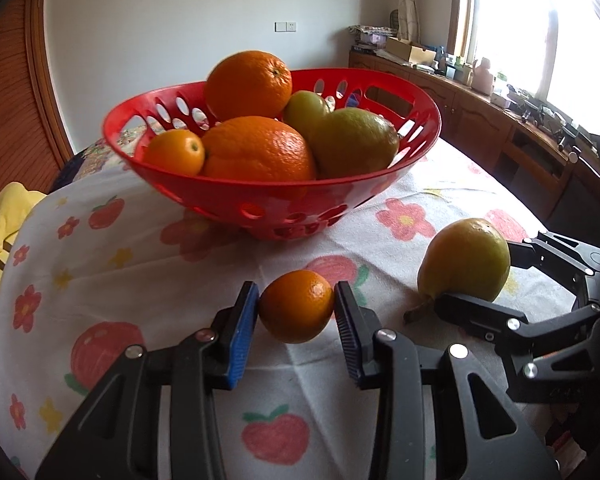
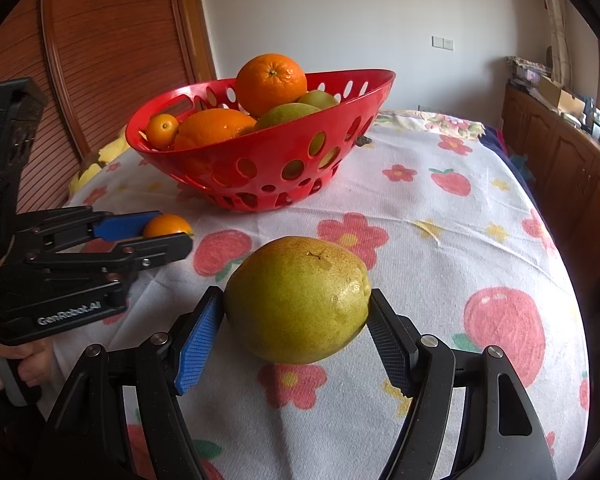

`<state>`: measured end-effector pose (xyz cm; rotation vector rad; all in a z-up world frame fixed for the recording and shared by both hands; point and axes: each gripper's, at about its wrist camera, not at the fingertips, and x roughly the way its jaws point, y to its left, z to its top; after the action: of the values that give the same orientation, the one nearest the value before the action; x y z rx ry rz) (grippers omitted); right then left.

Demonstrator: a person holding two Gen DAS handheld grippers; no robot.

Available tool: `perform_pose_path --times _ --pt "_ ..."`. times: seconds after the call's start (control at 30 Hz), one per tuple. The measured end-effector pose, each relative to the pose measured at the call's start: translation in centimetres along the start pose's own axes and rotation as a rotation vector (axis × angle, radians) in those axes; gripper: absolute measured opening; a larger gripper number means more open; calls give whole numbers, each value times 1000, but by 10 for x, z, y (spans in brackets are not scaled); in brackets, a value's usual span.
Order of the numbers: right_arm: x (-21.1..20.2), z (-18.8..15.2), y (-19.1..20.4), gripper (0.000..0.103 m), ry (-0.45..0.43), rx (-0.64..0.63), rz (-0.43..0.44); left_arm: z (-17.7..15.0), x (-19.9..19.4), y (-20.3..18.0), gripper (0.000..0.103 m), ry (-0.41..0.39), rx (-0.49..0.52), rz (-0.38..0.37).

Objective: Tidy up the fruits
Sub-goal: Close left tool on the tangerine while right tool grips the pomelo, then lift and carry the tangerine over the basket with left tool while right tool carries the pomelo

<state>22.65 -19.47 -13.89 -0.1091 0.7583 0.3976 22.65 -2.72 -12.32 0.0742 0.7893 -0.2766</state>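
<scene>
On the floral cloth (image 1: 120, 272), left gripper (image 1: 296, 306) clamping half-hidden mandarin (image 1: 296, 306), right gripper (image 2: 296, 312) pinching pear (image 2: 296, 300).

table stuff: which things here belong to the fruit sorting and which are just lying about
Part of the job:
- small orange in the left tool
- pear in the right tool
- red basket holding fruit

Lying about:
- yellow object at the table edge
- cardboard box on the sideboard

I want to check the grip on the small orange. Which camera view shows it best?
The left wrist view: the small orange sits in the middle, with both pads of the left tool pressing its sides. In the right wrist view only its top shows at the left edge, behind that tool's fingers.
</scene>
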Motion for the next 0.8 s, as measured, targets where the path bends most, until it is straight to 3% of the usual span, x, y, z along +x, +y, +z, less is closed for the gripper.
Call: perform_pose_path --times 0.8 --pt "-7 3 -2 73 -15 5 28 45 -57 23 37 -165 -12 47"
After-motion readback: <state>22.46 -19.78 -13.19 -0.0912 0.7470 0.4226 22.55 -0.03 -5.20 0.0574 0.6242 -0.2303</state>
